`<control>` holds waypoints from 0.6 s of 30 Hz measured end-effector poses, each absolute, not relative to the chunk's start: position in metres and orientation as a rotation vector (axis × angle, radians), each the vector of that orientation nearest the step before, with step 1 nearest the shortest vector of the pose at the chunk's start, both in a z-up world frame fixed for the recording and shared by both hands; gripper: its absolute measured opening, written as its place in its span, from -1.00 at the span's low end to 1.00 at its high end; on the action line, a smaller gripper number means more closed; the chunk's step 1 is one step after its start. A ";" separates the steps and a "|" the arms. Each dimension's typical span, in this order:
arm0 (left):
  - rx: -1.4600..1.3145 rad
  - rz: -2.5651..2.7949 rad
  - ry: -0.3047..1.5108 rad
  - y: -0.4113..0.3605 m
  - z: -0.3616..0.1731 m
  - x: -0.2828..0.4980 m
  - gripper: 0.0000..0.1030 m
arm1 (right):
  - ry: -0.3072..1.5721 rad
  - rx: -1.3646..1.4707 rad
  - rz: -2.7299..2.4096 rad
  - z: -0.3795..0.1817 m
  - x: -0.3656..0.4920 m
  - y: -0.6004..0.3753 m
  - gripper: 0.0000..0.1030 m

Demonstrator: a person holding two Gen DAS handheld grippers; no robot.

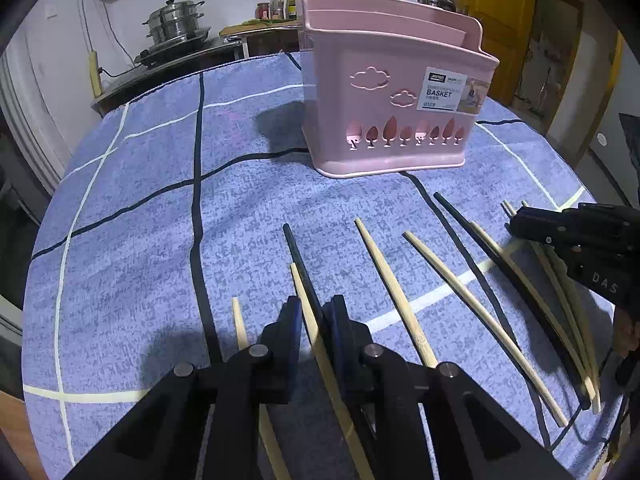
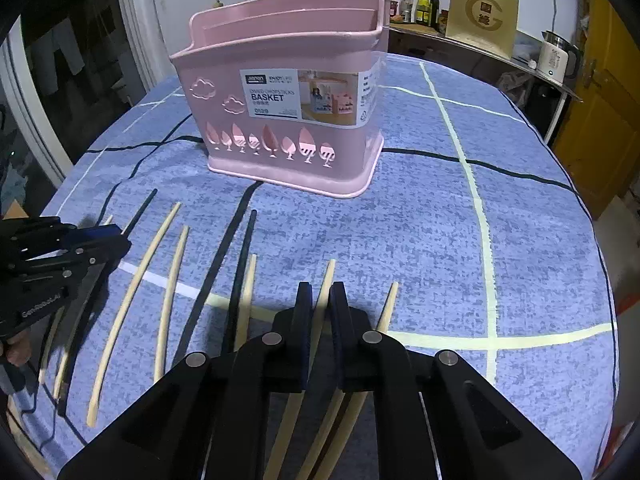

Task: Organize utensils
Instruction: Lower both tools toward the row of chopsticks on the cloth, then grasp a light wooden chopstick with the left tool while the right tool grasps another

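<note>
A pink plastic basket (image 1: 384,92) (image 2: 288,92) stands upright on the blue checked tablecloth (image 1: 140,200), beyond both grippers. Several wooden and black chopsticks lie side by side on the cloth in front of it. My left gripper (image 1: 315,312) is shut on a wooden chopstick (image 1: 300,284) and a black chopstick (image 1: 294,246) that run between its pads; it also shows at the left of the right wrist view (image 2: 116,240). My right gripper (image 2: 321,300) is shut on a wooden chopstick (image 2: 329,272); in the left wrist view it appears at the right (image 1: 516,220).
Loose chopsticks (image 1: 380,264) (image 2: 132,300) lie between the two grippers. One more wooden chopstick (image 2: 390,300) lies right of my right gripper. Steel pots (image 1: 176,20) sit on a stove behind the table, bottles (image 2: 422,4) and a white kettle (image 2: 554,58) on a counter.
</note>
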State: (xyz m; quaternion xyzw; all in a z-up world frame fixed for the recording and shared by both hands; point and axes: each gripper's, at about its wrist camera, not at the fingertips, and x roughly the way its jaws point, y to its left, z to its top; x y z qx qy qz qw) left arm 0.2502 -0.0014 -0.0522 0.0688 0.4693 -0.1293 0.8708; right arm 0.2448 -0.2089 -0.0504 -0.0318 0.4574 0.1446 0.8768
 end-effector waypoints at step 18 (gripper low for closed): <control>0.091 -0.239 0.984 0.016 -0.049 0.251 -0.96 | 0.915 -0.048 0.327 -0.033 0.234 -0.207 -0.83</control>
